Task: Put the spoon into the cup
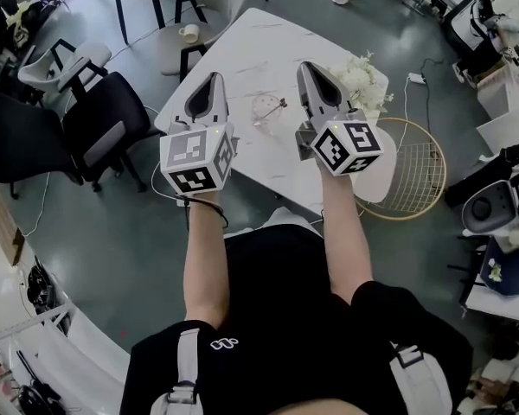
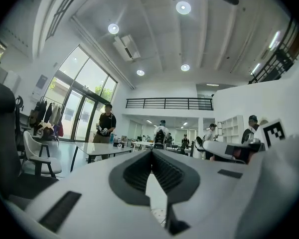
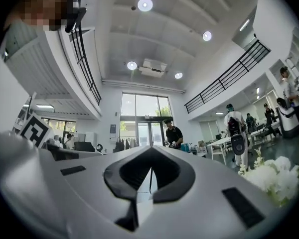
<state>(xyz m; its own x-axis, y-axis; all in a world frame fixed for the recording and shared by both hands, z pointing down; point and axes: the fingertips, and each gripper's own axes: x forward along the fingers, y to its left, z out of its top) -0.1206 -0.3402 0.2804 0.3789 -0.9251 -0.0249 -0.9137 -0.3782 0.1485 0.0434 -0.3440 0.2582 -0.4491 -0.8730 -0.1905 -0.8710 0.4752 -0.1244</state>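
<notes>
1. Already the spoon [image 1: 279, 105] appears to stand in the clear cup [image 1: 265, 111]. Its bowl is down inside the glass, and its thin handle leans over the rim on the side toward the flowers [image 1: 362, 78]. By this look the task is done.
2. The cup sits on the white bench [image 1: 242, 59], about midway between the two grippers in the head view and a little beyond their marker cubes.
3. The left gripper [image 1: 214, 79] is on one side of the cup. Its jaws are pressed together with nothing between them, and its own view looks out level across the room.
4. The right gripper [image 1: 310, 67] is on the other side of the cup, between it and the flowers. Its jaws are also closed and empty.
5. Neither hand looks clearly nearer, and both seem to be held well above the bench, apart from the cup.
6. Beyond the flowers from the cup, off the bench edge, is a round gold wire frame [image 1: 442, 175]. On the opposite side stand dark chairs [image 1: 104, 111]. Nothing stands close against the cup.
</notes>
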